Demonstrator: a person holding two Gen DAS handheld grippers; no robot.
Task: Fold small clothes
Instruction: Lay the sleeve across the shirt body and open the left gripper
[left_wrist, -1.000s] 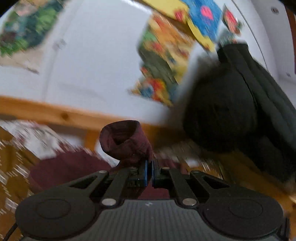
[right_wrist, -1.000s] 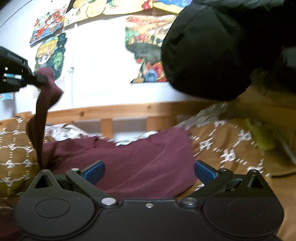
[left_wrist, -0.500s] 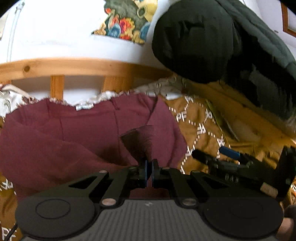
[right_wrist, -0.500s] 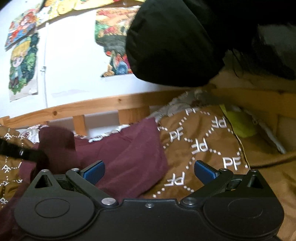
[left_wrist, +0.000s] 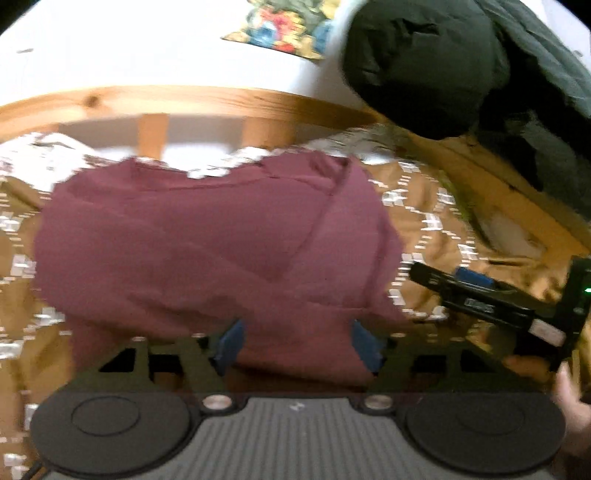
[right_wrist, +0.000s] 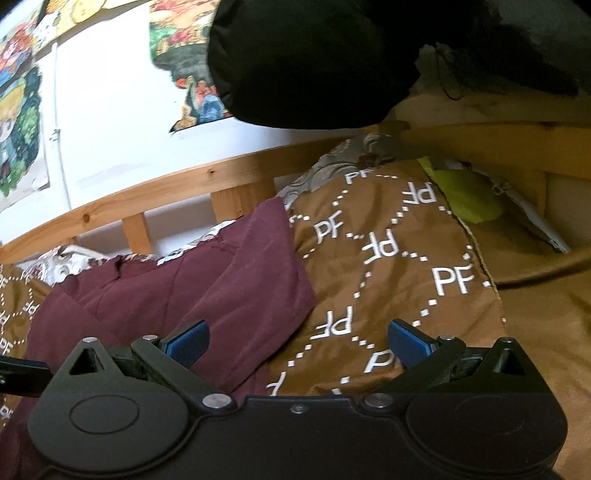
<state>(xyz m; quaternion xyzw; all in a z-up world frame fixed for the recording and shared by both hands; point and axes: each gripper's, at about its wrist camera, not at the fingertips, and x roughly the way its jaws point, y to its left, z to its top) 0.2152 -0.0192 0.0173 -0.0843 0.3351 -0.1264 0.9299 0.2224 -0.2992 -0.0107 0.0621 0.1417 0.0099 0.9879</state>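
Left wrist view first, and it's blurred. The left gripper has its blue pads spread and the jaws are opening right now; the maroon garment lies between and beneath them, but the pads are not pressing on it. The garment is spread out on the brown patterned blanket, a sleeve or flap folded diagonally across its right half. Over on the right edge, the right gripper pokes in above the blanket, just beside the garment's right edge, with a bit of the person's hand below it. Behind the bed runs a wooden rail against a white wall, and a black padded jacket hangs at upper right.

Now the right wrist view, much sharper. The right gripper has its jaws wide apart, gripping nothing. Its left blue pad sits over the garment's near right corner, its right pad over the blanket with the white "PF" lettering. The garment lies left of centre, its far edge close to the wooden rail. A yellow-green cloth peeks out beyond the blanket. Colourful posters hang on the wall; the black jacket fills the top.
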